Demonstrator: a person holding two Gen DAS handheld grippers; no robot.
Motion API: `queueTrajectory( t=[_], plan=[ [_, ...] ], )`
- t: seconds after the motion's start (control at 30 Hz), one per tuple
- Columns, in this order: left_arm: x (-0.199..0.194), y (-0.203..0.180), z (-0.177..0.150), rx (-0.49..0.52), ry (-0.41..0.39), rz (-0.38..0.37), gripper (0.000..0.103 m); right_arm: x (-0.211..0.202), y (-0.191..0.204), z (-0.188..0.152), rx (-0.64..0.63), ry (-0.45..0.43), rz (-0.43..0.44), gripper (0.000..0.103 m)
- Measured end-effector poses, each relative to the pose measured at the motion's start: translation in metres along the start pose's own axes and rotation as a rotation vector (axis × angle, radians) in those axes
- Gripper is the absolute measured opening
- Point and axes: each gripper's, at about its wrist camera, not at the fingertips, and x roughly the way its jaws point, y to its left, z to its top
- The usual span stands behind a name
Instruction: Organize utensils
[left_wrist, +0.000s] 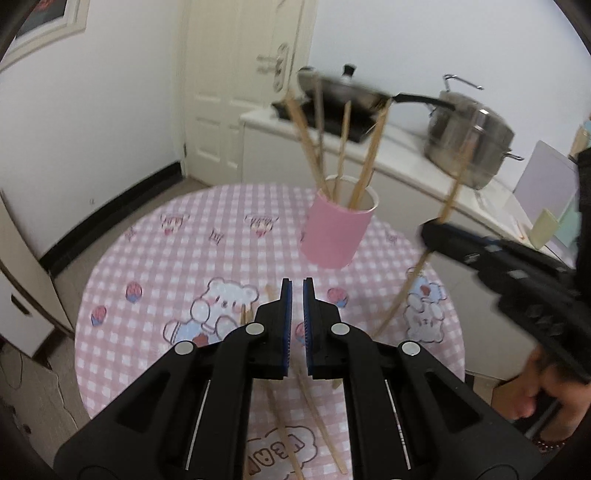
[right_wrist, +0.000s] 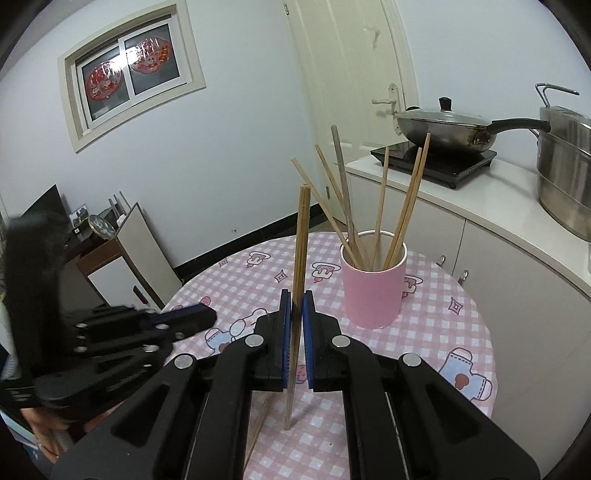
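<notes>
Because your left gripper (left_wrist: 297, 291) is closed on nothing, it only hovers over the chopsticks (left_wrist: 317, 402) lying loose on the counter (left_wrist: 147, 258), well short of the pink cup (left_wrist: 334, 230).

Through the right wrist view, your right gripper (right_wrist: 296, 304) is clamped on one upright chopstick (right_wrist: 301, 240), held vertical probably so it drops cleanly into the cup (right_wrist: 373, 291) beside the sticks (right_wrist: 402, 206) already standing there.
</notes>
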Motion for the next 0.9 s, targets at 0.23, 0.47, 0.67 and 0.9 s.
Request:
queueTrajectory(
  t=[0.23, 0.47, 0.67, 0.9],
  plan=[
    [0.028, 0.03, -0.013, -0.047, 0.076, 0.057, 0.066, 0.005, 0.01, 0.01, -0.027, 0.057, 0.027, 0.005],
    [0.058, 0.052, -0.028, -0.06, 0.144, 0.109, 0.061, 0.032, 0.018, 0.021, -0.067, 0.122, 0.002, 0.005],
    [0.083, 0.066, -0.041, -0.087, 0.211, 0.105, 0.051, 0.062, 0.019, 0.029, -0.083, 0.172, -0.017, 0.005],
    [0.106, 0.069, -0.051, -0.079, 0.271, 0.106, 0.042, 0.109, 0.022, 0.021, -0.112, 0.303, -0.011, 0.005]
  ],
)
